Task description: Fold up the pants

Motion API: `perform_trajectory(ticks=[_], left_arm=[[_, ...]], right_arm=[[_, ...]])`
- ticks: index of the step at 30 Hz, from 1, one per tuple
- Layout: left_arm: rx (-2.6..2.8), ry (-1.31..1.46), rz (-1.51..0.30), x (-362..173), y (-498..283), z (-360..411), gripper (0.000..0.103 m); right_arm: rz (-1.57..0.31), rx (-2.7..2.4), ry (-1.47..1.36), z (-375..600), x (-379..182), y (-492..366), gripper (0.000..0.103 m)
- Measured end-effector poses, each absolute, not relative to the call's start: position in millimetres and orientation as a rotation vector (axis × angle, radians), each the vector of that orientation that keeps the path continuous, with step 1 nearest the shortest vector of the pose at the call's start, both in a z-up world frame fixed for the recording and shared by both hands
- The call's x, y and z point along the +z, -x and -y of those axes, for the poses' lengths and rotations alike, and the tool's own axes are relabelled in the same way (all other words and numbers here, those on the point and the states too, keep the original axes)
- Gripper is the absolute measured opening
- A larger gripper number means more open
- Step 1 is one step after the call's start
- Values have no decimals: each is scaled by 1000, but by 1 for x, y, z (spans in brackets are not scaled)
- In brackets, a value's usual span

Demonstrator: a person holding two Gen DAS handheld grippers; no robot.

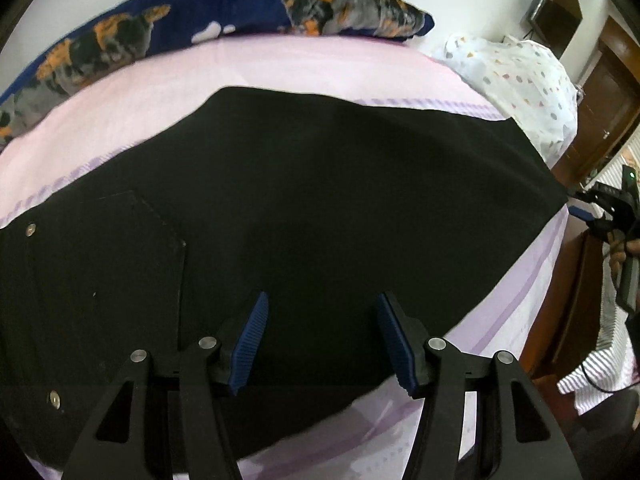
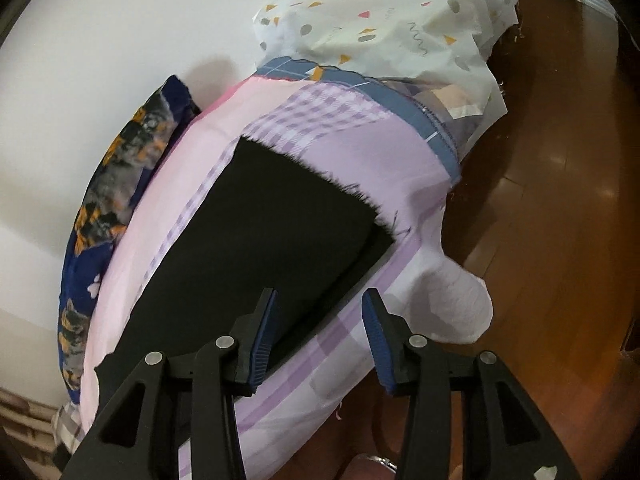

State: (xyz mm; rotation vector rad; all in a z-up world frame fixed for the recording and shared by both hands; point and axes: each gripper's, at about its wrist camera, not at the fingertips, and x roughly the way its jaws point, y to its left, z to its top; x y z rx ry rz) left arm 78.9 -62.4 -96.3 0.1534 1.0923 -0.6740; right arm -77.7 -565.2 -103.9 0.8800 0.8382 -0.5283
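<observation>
Black pants lie spread flat across a bed's pink and lilac sheet. A back pocket with metal rivets shows at the left. My left gripper hovers open over the pants near their front edge, with nothing between its blue pads. In the right wrist view the pants end in a frayed hem. My right gripper stands open above the pants' near edge and the sheet, nothing pinched. The right gripper also appears at the far right of the left wrist view, beside the pants' corner.
A dark blue cat-print pillow lies along the wall side of the bed. A white quilt with coloured shapes is heaped at the bed's end. Wooden floor runs beside the bed. A hand holds the right gripper.
</observation>
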Motion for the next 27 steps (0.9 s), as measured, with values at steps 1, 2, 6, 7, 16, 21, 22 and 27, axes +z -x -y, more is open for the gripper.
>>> perform_trajectory(ticks=[1,2,6,7,16,21,22,27], left_arm=[[-674,-162,-1087,-97,-75,62,59],[-672,-168,-1084,-98,-72,62,59],[-661,-150,-1082,-101,-66,58,60],[-658,-143,-1082,-101,-66,57,60],[-652,-130,-1073,-105,-64,58,63],[-663,-28,-1108,-106,-73,49,63],[-662,7,-1109,-105,-75,45,63],[-637,106,-1059,-91,-78,20,63]], right_arm=[[-836,-538,-887,570,-107,79,41],[-831,-540,-895,572,-109,78,41],[-789,-547,-935,585,-115,76,40],[-779,-548,-943,588,-115,75,40],[-722,-530,-963,596,-107,66,8],[-702,-381,-917,557,-76,39,8],[-710,-328,-903,542,-70,26,8],[-773,-119,-835,471,-57,-27,8]])
